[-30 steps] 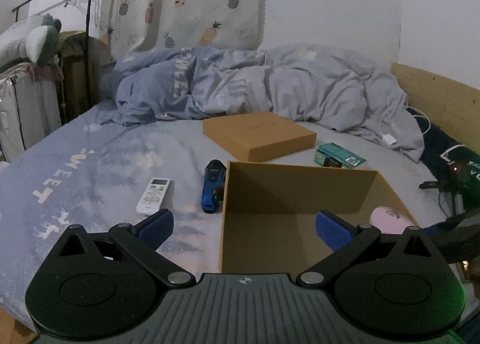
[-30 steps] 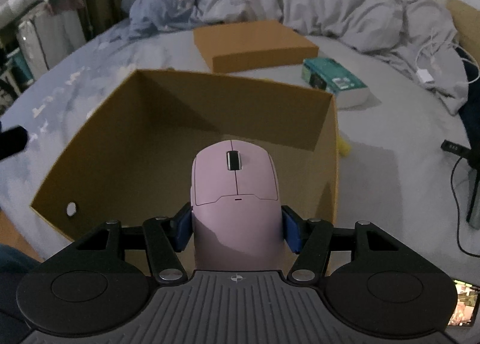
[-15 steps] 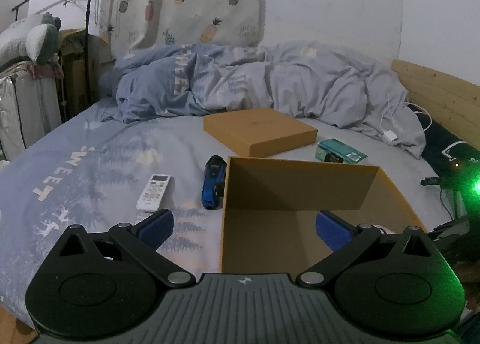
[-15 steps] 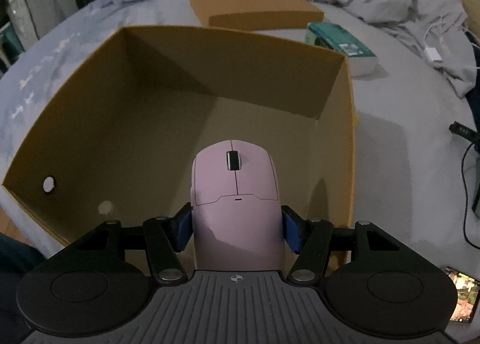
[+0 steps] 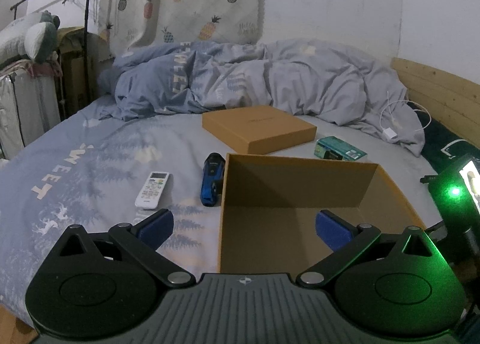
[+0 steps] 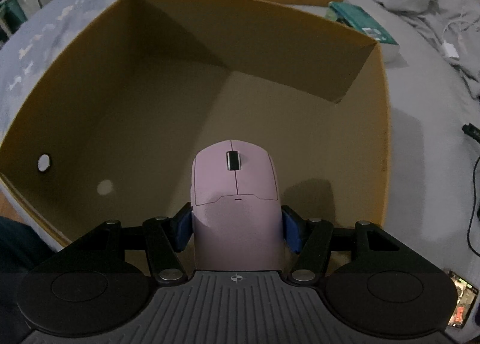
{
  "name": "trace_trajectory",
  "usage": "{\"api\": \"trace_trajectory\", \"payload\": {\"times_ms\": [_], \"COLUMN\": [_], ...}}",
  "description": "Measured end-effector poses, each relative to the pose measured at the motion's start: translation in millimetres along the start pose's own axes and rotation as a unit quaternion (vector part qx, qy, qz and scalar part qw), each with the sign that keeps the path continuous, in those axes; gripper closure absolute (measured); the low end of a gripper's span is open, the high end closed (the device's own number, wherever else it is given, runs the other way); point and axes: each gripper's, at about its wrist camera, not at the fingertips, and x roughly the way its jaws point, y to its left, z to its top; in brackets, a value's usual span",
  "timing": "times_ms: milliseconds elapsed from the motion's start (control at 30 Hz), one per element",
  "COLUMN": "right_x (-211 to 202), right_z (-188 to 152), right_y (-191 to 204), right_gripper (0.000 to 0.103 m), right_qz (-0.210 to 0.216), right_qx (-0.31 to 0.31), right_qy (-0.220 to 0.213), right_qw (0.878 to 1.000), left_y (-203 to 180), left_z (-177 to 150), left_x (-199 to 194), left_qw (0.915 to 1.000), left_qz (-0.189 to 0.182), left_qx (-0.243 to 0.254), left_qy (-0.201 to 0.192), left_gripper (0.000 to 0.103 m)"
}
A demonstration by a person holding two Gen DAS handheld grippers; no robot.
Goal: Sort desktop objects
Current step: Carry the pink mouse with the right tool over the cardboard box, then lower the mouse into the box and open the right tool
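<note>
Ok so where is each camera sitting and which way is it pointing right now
Left wrist view: sits on the left tool, faces forward, slightly downward across the bed toward the open cardboard box, white remote and blue device; its own wide-open blue pads show.
Right wrist view: sits on the right tool, looks steeply down into the box; its pads clamp the pink mouse.
Shared: box, flat lid, teal carton.
</note>
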Motion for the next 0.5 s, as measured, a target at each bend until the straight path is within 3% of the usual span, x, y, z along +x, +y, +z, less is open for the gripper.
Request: {"api": "trace_trajectory", "payload": {"times_ms": [500], "right_x": [23.7], "right_z": [0.9], "right_y": [4.0], "right_gripper": [0.04], "right_qz": [-0.012], "right_qx": [-0.006], "right_qy": [0.048], "right_qw": [0.999], "left_y": [-1.7], "left_z": [-4.1], "left_x": [4.5], "left_qw": [0.9999], "left_qz": [-0.006], "left_qx": [-0.003], "left_qy": [0.015], "left_gripper": [0.0]}}
